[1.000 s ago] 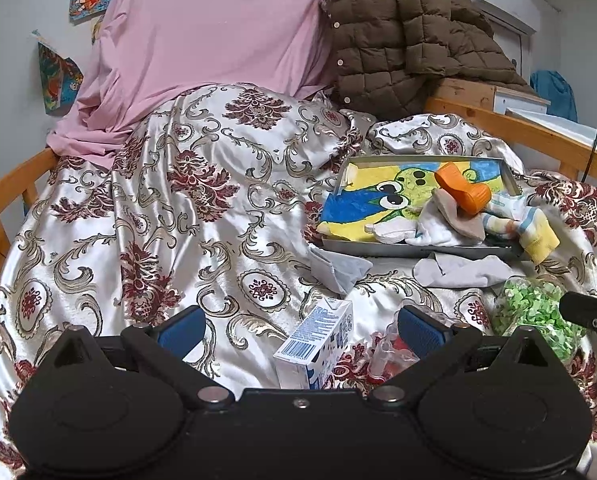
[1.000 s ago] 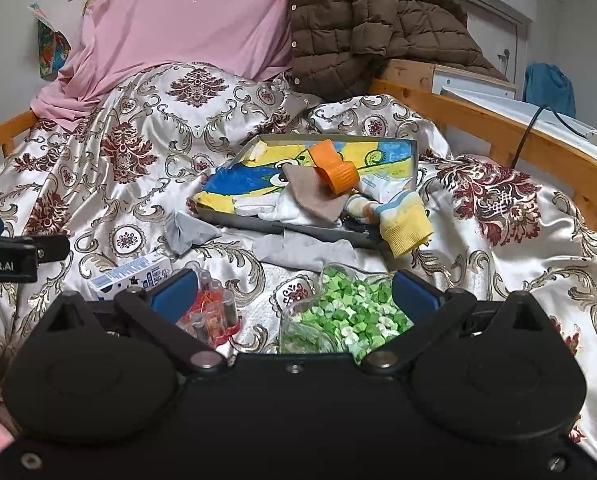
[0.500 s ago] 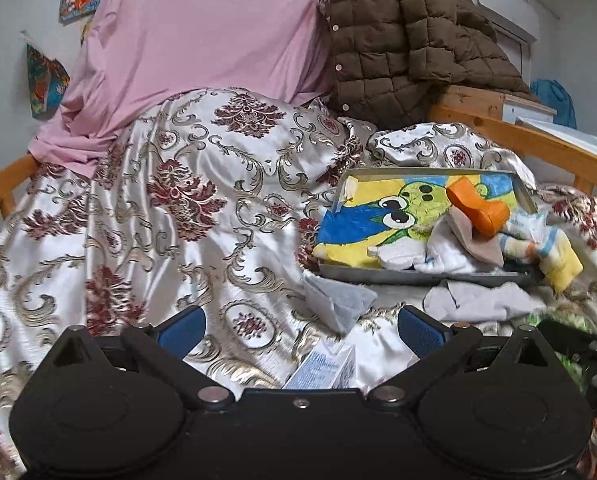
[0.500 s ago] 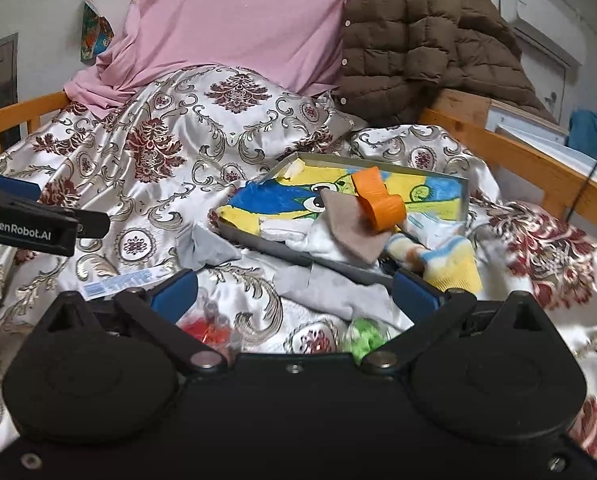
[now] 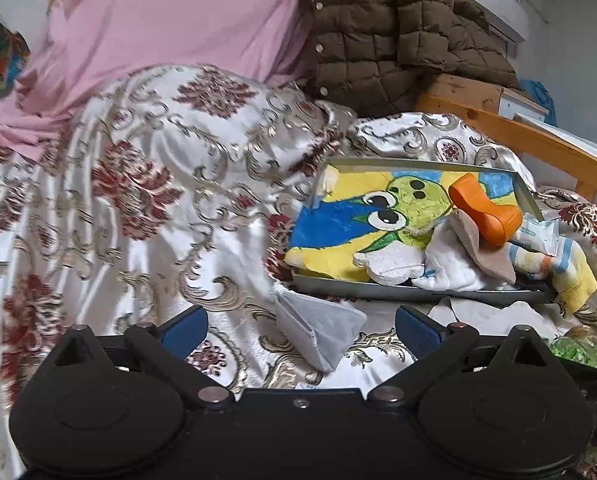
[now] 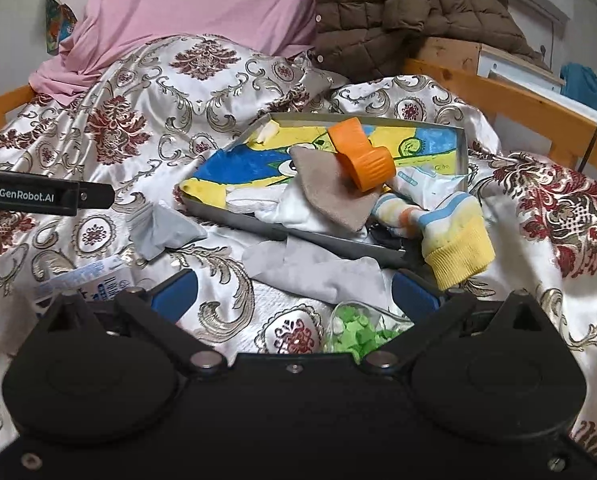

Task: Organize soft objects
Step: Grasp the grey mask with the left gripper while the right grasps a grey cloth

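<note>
Left gripper (image 5: 300, 328) and right gripper (image 6: 294, 290): both spread wide, nothing between fingers. "GenRobot.AI" is legible on the left gripper's side in the right wrist view. Striped sock (image 6: 444, 222) hangs over the near rim of the metal tray (image 6: 460, 148); grey sock (image 6: 318, 266) lies on the bedspread (image 6: 138, 120) just beside it.

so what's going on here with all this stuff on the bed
A person holds a gripper in each hand over a patterned bedspread, sorting soft items. Both the left gripper and the right gripper are open and hold nothing. A metal tray with a cartoon cloth holds socks, a brown cloth and an orange plastic piece. A striped sock hangs over the tray's edge. Two grey cloths lie loose on the bed in front of it.
</note>
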`<state>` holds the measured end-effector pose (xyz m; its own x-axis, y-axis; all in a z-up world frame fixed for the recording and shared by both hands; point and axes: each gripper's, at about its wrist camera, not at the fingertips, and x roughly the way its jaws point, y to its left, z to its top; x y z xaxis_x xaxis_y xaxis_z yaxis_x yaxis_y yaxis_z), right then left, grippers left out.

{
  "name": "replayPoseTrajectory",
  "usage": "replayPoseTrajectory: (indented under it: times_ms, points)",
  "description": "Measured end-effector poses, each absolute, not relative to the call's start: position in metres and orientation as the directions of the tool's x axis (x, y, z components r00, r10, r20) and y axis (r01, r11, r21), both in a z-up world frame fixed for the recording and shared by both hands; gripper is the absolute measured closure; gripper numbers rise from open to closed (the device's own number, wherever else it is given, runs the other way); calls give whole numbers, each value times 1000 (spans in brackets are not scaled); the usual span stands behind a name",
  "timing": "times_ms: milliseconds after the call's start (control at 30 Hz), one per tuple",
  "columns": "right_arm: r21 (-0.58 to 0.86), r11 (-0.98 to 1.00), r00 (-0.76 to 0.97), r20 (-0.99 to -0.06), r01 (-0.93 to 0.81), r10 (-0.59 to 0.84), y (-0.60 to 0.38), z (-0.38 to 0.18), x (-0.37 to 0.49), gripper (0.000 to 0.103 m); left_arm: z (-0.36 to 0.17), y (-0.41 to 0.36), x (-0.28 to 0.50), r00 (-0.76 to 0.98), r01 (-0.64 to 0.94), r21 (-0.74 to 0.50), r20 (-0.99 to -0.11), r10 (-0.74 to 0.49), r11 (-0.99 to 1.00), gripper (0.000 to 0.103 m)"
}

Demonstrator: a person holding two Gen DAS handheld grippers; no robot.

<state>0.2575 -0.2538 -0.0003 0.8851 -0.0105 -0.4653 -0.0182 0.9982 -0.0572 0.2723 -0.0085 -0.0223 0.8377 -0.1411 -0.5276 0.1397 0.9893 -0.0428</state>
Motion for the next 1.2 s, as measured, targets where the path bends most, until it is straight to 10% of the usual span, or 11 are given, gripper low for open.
replayPoseTrajectory:
  times_ms: [733,1200]
  points:
    - [24,994,736,-674,106,-62,-262,-29,381,0,-71,44,358,627,63,-443,-680,-382,894,12]
    - [141,965,612,-790,222,-26,-281,-48,438,1,-86,33,367,581,56,-378,-740,-338,924,66]
